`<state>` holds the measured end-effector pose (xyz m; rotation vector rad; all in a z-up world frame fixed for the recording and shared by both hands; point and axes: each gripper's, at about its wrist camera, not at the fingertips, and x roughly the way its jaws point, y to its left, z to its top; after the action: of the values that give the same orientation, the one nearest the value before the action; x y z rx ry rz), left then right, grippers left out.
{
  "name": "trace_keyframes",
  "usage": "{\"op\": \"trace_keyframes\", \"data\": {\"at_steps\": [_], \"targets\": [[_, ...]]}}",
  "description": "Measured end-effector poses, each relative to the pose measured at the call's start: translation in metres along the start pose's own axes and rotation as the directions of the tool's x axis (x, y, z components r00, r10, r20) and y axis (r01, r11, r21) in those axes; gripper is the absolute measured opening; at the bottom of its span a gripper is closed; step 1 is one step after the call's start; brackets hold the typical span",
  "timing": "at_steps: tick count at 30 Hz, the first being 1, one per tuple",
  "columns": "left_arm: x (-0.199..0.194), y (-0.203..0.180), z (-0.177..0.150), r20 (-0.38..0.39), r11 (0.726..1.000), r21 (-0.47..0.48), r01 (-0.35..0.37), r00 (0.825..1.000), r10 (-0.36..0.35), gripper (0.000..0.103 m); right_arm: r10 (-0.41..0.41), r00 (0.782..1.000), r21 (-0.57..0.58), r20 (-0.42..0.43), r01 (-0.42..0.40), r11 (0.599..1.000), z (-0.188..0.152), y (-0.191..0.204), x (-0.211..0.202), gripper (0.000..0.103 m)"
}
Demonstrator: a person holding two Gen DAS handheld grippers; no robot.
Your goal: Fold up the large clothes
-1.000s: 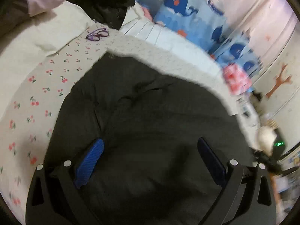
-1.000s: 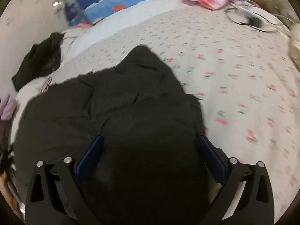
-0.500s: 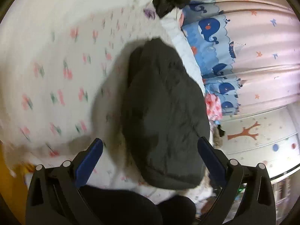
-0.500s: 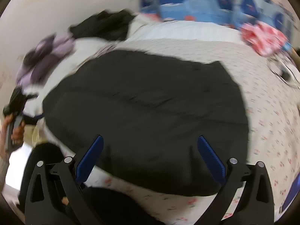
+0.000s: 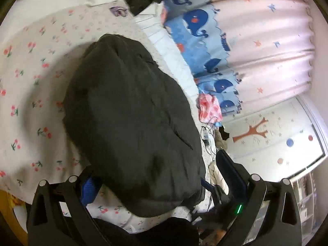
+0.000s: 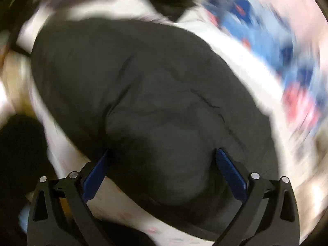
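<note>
Between folds, judging by the layout: the garment (image 5: 131,127) is lying bundled on the sheet (image 5: 30,65), and neither gripper is holding cloth. The left gripper (image 5: 162,182) is showing its jaws spread wide, nothing clamped; the garment's near edge is sitting between and just ahead of them, covering part of the left blue pad. The right gripper (image 6: 164,170) is likewise wide open and empty, with the garment (image 6: 143,94) filling the space ahead of and between its jaws; whether the pads are touching fabric cannot be told, as this view is heavily motion-blurred. The next move is likely calling for picking a near edge or corner with each gripper, closing on it, then carrying it over for another fold, or smoothing. The garment is looking dark, thick and padded, puffy with soft creases and a few seam lines, roughly oblong, running away from the left jaws toward the pillow (image 5: 196,24). It is likely going to handle bulky and springy.
</note>
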<state>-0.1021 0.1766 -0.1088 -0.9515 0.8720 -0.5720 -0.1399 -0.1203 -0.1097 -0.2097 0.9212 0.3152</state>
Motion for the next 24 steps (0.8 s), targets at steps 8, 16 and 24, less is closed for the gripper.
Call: {"op": "trace_keyframes", "data": {"at_steps": [8, 16, 24], "targets": [[0.033, 0.059, -0.007, -0.062, 0.976, -0.217, -0.018, 0.998, 0.004, 0.096, 0.181, 0.983, 0.277, 0.033, -0.183, 0.943, -0.005, -0.056, -0.005, 0.097], [0.043, 0.033, 0.006, 0.023, 0.990, -0.130, -0.052, 0.998, 0.055, 0.096, 0.354, 0.897, 0.640, 0.264, -0.438, 0.631, -0.109, -0.166, -0.072, 0.097], [0.050, 0.034, 0.001, 0.040, 0.982, -0.167, -0.085, 0.995, 0.093, 0.096, 0.358, 0.857, 0.789, 0.371, -0.494, 0.365, -0.159, -0.227, -0.033, 0.097]]}}
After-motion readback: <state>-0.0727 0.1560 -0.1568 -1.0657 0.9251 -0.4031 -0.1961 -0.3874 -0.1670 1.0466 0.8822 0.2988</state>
